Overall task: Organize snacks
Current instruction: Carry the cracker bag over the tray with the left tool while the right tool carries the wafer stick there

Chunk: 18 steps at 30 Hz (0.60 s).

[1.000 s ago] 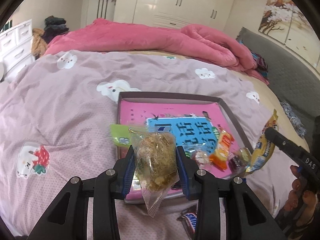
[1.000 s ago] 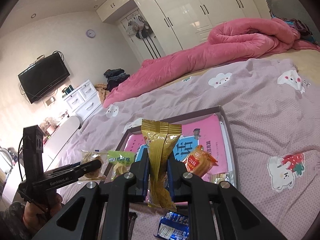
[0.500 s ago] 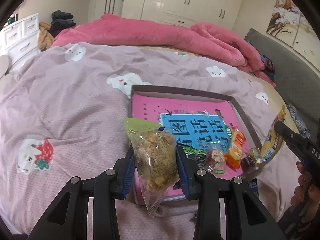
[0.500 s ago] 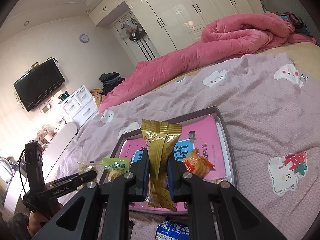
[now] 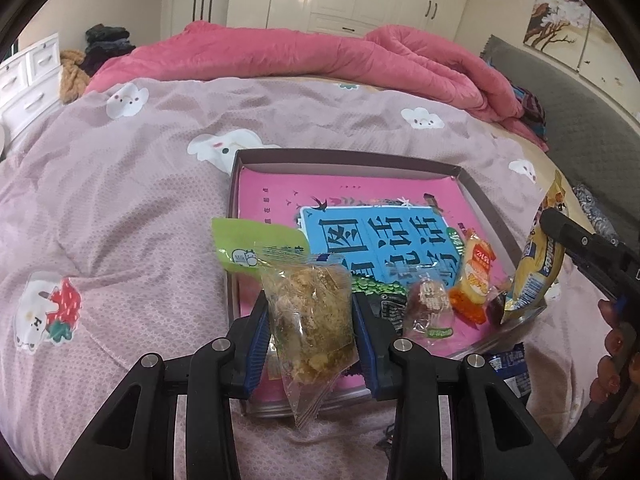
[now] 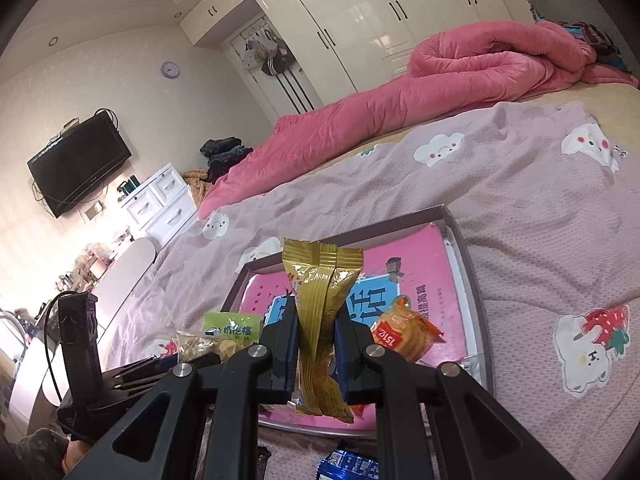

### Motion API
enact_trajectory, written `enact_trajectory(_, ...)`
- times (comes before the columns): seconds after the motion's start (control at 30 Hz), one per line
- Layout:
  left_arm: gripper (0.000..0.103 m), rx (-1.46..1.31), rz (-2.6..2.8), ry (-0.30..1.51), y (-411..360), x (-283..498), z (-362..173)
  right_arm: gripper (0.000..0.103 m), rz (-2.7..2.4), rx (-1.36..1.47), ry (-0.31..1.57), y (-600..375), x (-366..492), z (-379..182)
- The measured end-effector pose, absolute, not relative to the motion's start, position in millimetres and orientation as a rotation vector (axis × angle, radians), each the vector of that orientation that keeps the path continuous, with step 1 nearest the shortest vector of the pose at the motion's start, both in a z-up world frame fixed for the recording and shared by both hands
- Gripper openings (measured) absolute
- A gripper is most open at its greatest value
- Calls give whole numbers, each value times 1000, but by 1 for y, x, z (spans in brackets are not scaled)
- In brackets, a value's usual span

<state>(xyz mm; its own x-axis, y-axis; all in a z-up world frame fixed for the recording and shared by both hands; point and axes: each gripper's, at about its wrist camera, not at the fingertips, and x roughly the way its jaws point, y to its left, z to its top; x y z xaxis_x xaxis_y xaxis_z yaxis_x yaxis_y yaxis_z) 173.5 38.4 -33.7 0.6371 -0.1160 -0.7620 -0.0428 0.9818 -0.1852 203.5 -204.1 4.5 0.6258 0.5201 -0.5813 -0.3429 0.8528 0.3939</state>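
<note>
Midway, I judge: several wrapped snacks lie in the shallow grey tray (image 5: pixel 476 194)'s near right corner. Left gripper (image 5: pixel 310 322) jaws clamp a clear bag of brown crumbly snack (image 5: pixel 310 312); right gripper (image 6: pixel 316 350) jaws clamp a gold foil packet (image 6: pixel 320 300); a blue packet (image 6: pixel 352 466) waits on the bed.

Blue packet (image 6: pixel 348 466) cut by bottom edge (label unreadable).

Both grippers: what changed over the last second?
Little. The left gripper and right gripper drifted slightly relative to the tray. The left stays clamped on the clear snack bag, the right on the gold packet. Nothing was released; the tray's snacks stayed put.
</note>
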Motion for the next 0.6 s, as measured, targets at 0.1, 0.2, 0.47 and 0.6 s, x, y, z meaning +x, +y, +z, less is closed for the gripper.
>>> enact_trajectory(0.1,40,-174,-34,884,38,176,-36,16,505,255,751,-202,206,2)
enact_trajectory(0.2,40,-174,-33,891,38,177,-38,16,507,251,754,-200,208,1)
enact_trajectory(0.47,38,-153,-36,898,34,179,-41,16,520,226,786,-187,213,-7)
enact_trajectory(0.6,38,-154,-40,900,33,179,-41,16,531,213,817,-180,215,-15)
